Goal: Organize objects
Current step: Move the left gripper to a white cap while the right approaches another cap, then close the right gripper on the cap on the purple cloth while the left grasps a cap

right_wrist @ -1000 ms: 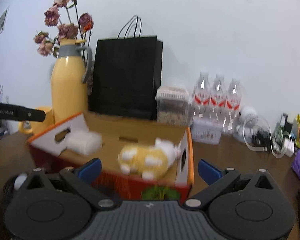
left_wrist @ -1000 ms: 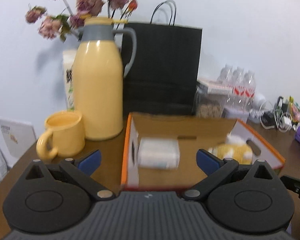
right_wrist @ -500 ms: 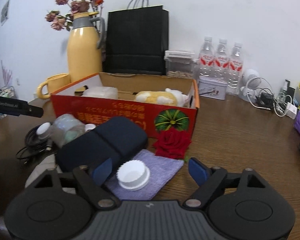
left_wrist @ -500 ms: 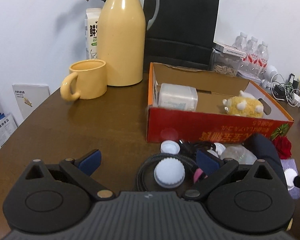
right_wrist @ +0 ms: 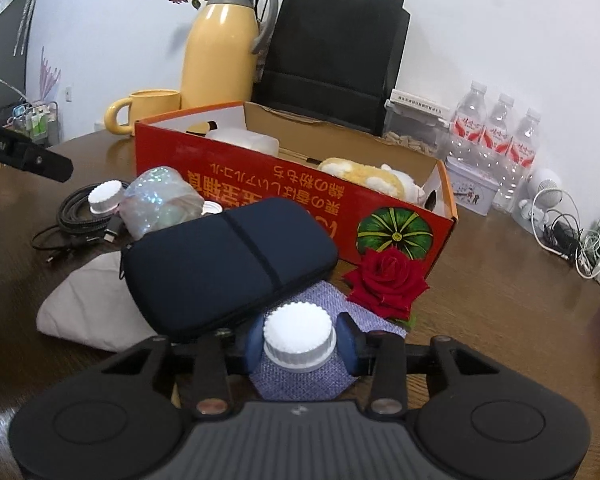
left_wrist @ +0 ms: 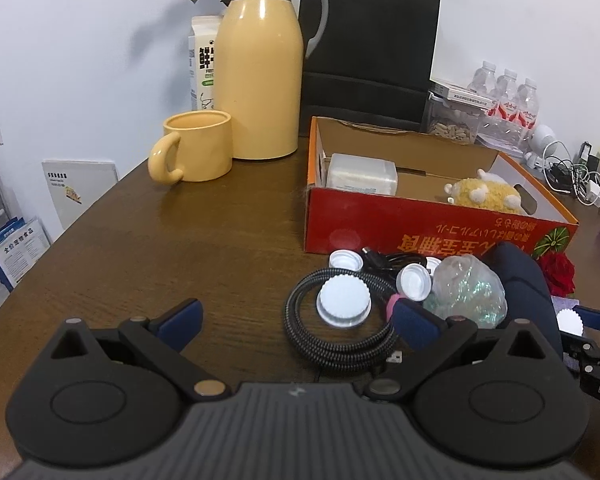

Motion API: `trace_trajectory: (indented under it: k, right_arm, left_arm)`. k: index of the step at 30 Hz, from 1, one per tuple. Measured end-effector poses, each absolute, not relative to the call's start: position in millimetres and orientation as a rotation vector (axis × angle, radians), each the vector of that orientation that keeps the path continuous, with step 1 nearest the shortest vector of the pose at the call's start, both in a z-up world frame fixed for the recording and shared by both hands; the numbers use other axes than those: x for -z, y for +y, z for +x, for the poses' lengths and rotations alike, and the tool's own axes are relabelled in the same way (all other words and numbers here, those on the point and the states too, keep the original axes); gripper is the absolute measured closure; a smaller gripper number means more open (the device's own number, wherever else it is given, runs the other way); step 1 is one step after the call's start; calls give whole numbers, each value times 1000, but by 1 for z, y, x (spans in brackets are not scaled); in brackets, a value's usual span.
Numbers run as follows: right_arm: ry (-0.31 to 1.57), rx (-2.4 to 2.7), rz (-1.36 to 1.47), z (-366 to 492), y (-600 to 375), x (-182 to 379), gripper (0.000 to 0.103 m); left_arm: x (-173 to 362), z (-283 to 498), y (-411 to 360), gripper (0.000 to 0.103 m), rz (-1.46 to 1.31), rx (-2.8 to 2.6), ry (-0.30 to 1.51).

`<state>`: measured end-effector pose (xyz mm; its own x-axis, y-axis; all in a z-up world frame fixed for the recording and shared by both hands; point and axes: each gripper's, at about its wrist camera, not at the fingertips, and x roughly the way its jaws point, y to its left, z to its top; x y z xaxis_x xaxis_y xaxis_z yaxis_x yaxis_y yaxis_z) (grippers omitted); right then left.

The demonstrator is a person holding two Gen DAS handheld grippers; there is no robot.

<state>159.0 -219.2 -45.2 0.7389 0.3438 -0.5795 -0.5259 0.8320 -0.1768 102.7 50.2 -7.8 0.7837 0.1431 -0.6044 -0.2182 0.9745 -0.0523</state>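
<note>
White ribbed cap (right_wrist: 298, 336) — small, hard plastic, surely very light and stiff, not fragile. Knurled rim gives some bite, though the smooth skirt below could slip under a shallow pinch. Best taken across the ribbed wall, low enough to catch the flange, with modest squeeze only. Likely to skate on the cloth if nudged off-centre.

Sits upright on the purple woven cloth (right_wrist: 300, 380) on the table (right_wrist: 480, 300), just in front of the dark zip case (right_wrist: 228, 260) and beside the red rose (right_wrist: 388, 280), near the red cardboard box (right_wrist: 300, 200).

Right gripper (right_wrist: 300, 344) closing on it: blue fingers (right_wrist: 350, 344) flank the cap left and right, at or just shy of contact with the rim — full pressing not yet certain. Cap centred between them, top standing above the pads.

Left gripper (left_wrist: 296, 316) spread wide, holding nothing, hovering over the coiled black cable (left_wrist: 332, 336) with another white cap (left_wrist: 344, 298) lying inside the coil — nearer the right-hand finger than the left.
</note>
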Motion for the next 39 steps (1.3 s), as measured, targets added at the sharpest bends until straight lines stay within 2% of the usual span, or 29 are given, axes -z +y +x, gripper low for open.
trace_trajectory:
  k: [11, 19, 21, 23, 26, 33, 36, 37, 39]
  right_arm:
    - [368, -407, -53, 145, -266, 20, 65]
    - [360, -408, -59, 138, -267, 22, 65]
    - [361, -407, -64, 137, -266, 22, 65]
    - [363, -405, -63, 137, -266, 23, 65]
    - [365, -403, -60, 137, -266, 23, 65]
    - [375, -404, -63, 139, -265, 25, 65]
    - [378, -405, -64, 139, -265, 26, 65]
    - [378, -406, -64, 139, -265, 26, 65]
    - [380, -406, -66, 140, -265, 26, 65]
  left_arm:
    - [10, 102, 40, 0, -119, -207, 649]
    - [17, 111, 32, 0, -91, -211, 638]
    - [17, 116, 30, 10, -81, -205, 627]
    - [18, 120, 28, 28, -68, -198, 623]
    - [22, 130, 27, 44, -66, -171, 641]
    - [30, 146, 26, 50, -67, -152, 669]
    - [34, 152, 29, 58, -77, -153, 681]
    - [36, 154, 30, 65, -82, -151, 685]
    - [38, 154, 32, 66, -95, -145, 686]
